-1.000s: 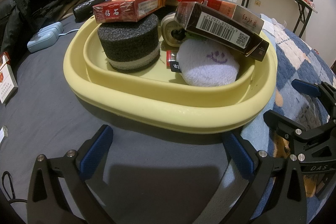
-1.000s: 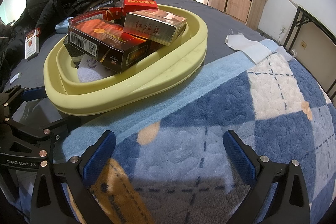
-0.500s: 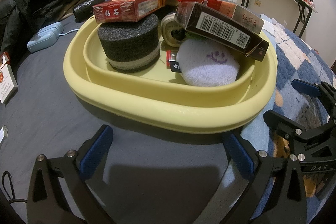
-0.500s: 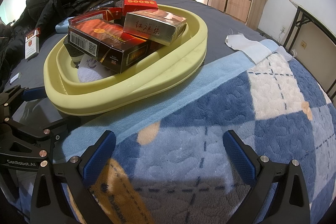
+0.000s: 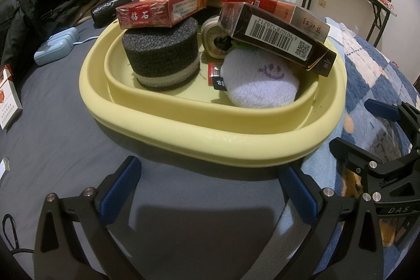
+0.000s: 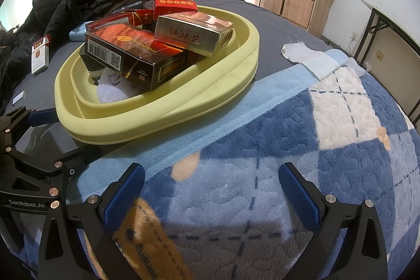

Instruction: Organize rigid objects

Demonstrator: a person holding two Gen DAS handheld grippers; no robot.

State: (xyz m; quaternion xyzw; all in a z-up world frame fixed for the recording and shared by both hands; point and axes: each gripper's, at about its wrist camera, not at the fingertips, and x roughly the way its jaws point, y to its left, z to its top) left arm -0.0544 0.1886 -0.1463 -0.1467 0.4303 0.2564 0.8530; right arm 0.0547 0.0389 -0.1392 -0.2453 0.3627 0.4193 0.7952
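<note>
Nothing had changed over the last second: both views matched the earlier ones, and neither of my hands had moved, which I took to mean the sorting was paused or nearly finished. My left fingers (image 5: pixel 207 190) stood released and empty over the dark sheet of the bed (image 5: pixel 65 143), just short of the yellow basin (image 5: pixel 199 138). My right fingers (image 6: pixel 210 190) were likewise spread with nothing between them, above the blue checked blanket (image 6: pixel 302 127). The basin sat on the bed, its near edge touching the blanket's pale border. Inside it I counted 1 black foam cylinder (image 5: pixel 161 54), 1 white plush pad with a purple smile (image 5: pixel 260 82), 1 round tin (image 5: pixel 214 40) and 1 small red lighter (image 5: pixel 213 71). At least 5 cigarette boxes were piled there: 1 red box (image 5: pixel 157 11) lay on the cylinder, 1 dark barcode box (image 5: pixel 278 40) leaned over the pad, and the others were stacked behind. 1 open white pack (image 6: pixel 40 54) stood outside the basin on the sheet, well apart, so I judged it the likeliest piece left to collect.
</note>
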